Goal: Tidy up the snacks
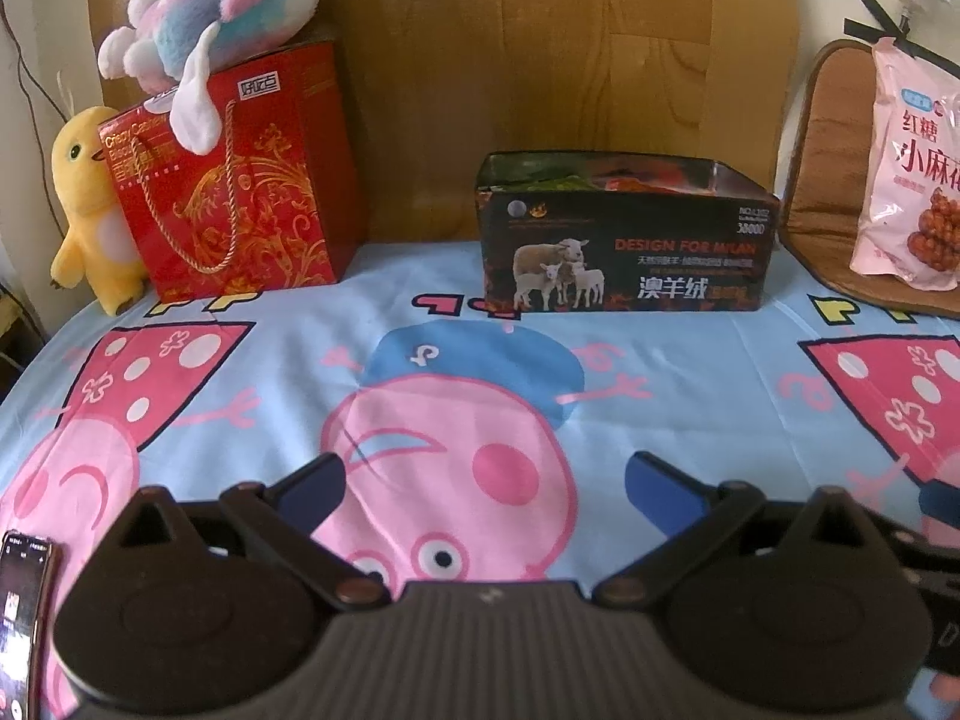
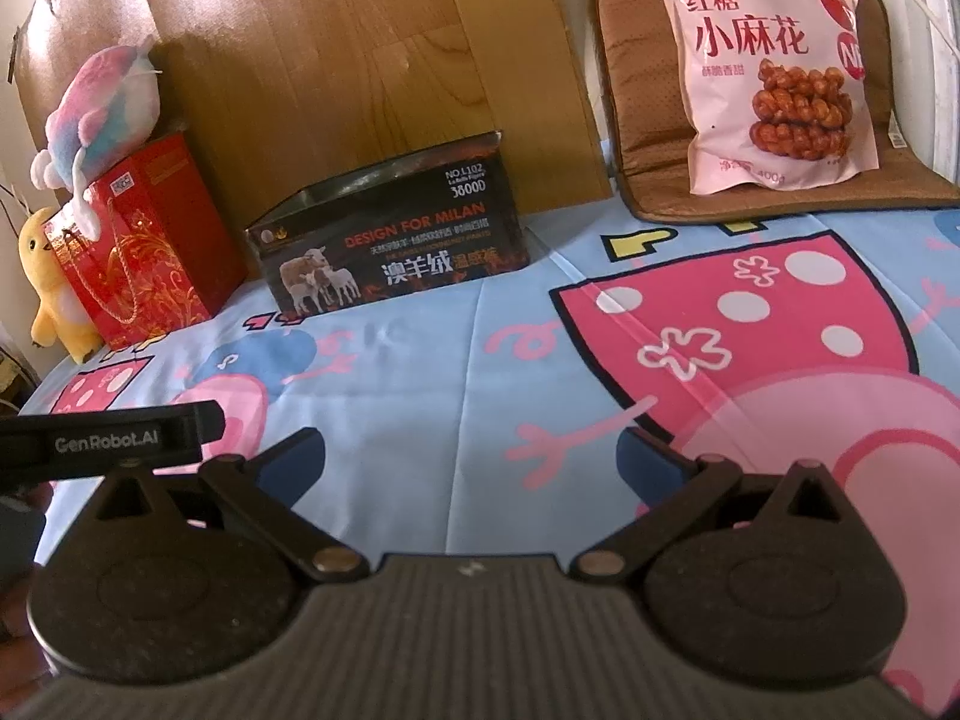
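The pink snack bag [image 2: 774, 66] leans upright on the brown cushion [image 2: 648, 120], right of the open black box [image 2: 390, 240] — likely its destination, already holding packets. Both grippers — left [image 1: 483, 489], right [image 2: 471, 459] — hover spread and empty over the sheet [image 2: 456, 354].

A home bedroom: ahead of the gripper lies a bed under a cartoon-pig sheet [image 1: 288, 372], backed by a wooden headboard [image 1: 540, 60]. Far left, plush toys, a yellow chick [image 1: 84, 198] and a pastel fish [image 1: 222, 6], flank a red gift bag [image 1: 240, 180]; far right, a snack bag [image 2: 774, 60] leans on a brown cushion [image 2: 648, 120].
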